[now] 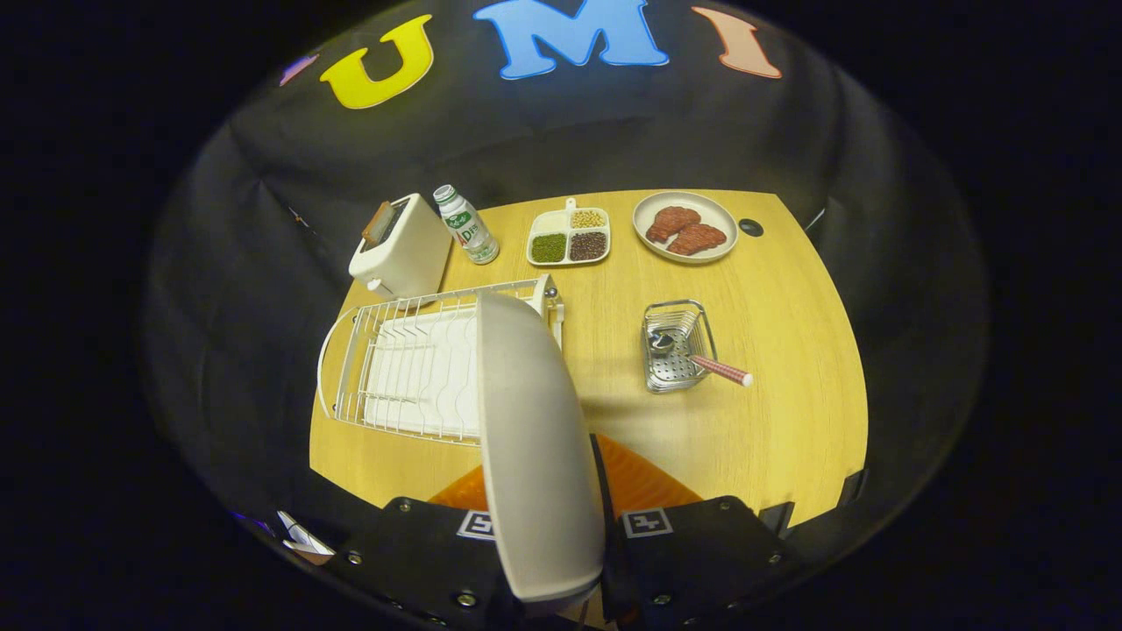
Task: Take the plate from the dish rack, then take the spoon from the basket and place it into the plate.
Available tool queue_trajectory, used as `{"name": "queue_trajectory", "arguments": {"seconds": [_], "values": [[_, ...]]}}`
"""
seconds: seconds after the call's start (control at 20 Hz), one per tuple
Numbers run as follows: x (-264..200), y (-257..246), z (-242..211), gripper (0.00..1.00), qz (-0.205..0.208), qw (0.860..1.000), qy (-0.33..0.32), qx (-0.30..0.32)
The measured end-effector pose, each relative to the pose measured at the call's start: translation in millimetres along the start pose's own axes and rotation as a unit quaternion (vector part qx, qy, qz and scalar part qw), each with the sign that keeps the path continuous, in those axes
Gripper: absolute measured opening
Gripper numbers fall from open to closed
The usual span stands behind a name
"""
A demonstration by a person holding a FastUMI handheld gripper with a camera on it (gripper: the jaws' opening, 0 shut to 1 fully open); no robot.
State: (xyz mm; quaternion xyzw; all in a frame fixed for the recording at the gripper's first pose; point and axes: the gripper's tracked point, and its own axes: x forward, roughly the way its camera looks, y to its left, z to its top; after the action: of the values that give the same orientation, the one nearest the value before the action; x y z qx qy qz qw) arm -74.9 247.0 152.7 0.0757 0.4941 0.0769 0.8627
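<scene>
Plate (535, 438): you hold it on edge in the hand-held gripper (550, 561), lifted above the tabletop (771, 429), at the right end of the dish rack (412, 368) and partly in front of it.
Grip: both fingers of the hand-held gripper are clenched on the lower rim of the plate, one on each face; only a narrow part of the rim is held.
Risk of slipping: the plate stands almost upright and it is tall above the fingers, so I judge it can turn or slide out if you tilt quickly or loosen the fingers.
Risk of a knock: the plate's upper edge is near the right corner of the dish rack; a swing toward the rack could hit the wires.
Risk of a bad landing: if you put the plate down on its edge, it may roll or fall flat with a bang; lay it down slowly.
Spoon (701, 358): it lies in the basket (675, 346), to the right of the dish rack, with the handle over the basket rim; the plate should not land on this handle.
Free place: bare tabletop between the dish rack and the basket looks narrow, so choose the place with care.
Pose: the hand-held gripper is high over the near edge of the tabletop, looking down and forward past the dish rack.
</scene>
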Motion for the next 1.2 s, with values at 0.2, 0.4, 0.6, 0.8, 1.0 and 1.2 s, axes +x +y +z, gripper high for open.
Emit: {"name": "queue_trajectory", "arguments": {"seconds": [0.2,0.4,0.6,0.8,1.0,1.2], "values": [[-4.7,-30.2,-25.6,0.33,0.009,1.000,-0.002,0.028],[9.1,-50.5,-51.7,0.33,0.021,0.998,0.005,0.063],[31.7,-62.0,-80.6,0.33,0.025,0.995,0.029,0.094],[57.6,-67.7,-105.1,0.34,0.031,0.992,0.058,0.107],[82.8,-60.3,-121.5,0.34,0.069,0.986,0.079,0.132],[101.4,-54.9,-134.1,0.34,0.094,0.985,0.089,0.115]]}}
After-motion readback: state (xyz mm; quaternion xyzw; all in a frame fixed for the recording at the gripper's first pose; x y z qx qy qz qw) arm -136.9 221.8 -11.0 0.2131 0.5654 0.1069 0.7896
